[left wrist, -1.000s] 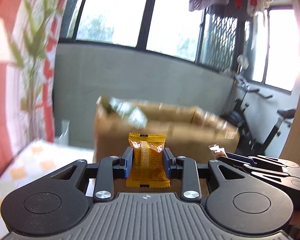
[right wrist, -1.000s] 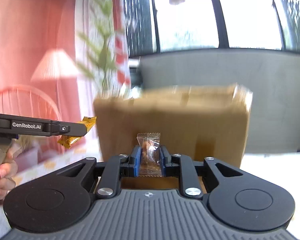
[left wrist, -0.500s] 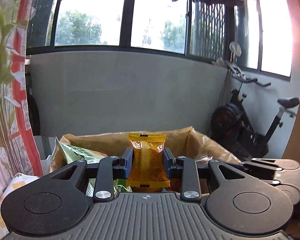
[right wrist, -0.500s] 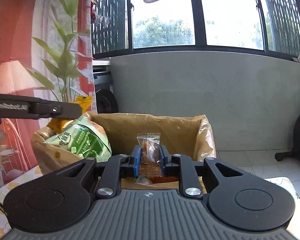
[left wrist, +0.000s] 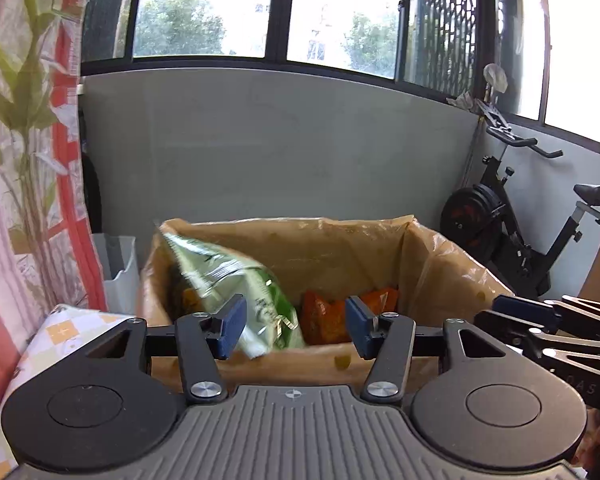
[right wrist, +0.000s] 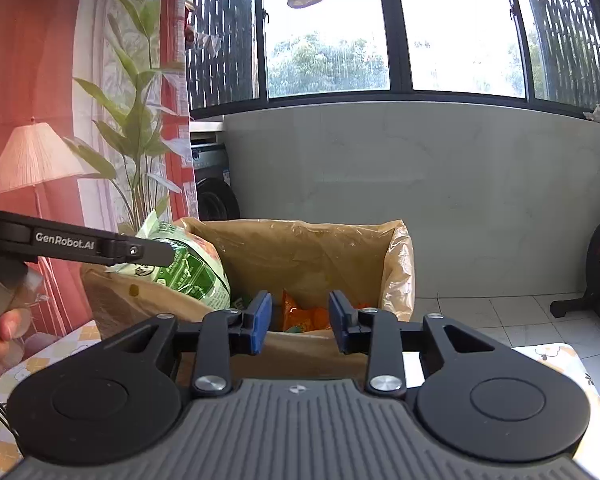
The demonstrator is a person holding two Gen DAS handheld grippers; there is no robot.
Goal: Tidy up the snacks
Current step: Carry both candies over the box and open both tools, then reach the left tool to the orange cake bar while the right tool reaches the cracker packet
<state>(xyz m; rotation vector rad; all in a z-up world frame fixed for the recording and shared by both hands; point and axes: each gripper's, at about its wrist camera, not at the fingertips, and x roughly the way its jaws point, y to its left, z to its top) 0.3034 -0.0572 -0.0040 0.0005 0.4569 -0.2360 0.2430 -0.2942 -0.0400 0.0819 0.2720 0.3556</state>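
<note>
Both grippers are held just short of the near wall of a cardboard box (left wrist: 452, 276), which is lined with a brownish plastic bag so that loose packets can be gathered in one place. The jaws of the left gripper (left wrist: 292, 326) are spread wide apart and nothing is held between them; the jaws of the right gripper (right wrist: 299, 322) are likewise parted and empty. Both openings are aimed over the box rim, a pose suited to dropping items inside rather than to picking anything up.

The snacks are found in the box: a green snack bag (left wrist: 236, 280) is propped at about 10 o'clock against the left wall, probably because it is too tall to lie flat, and orange snack packets (left wrist: 328, 316) are piled low on the bottom at about 12 o'clock, seen between the jaws. In the right wrist view the same green bag (right wrist: 188, 272) is partly covered by the left gripper's finger. The box is set on a checked tabletop (left wrist: 60, 332).
</note>
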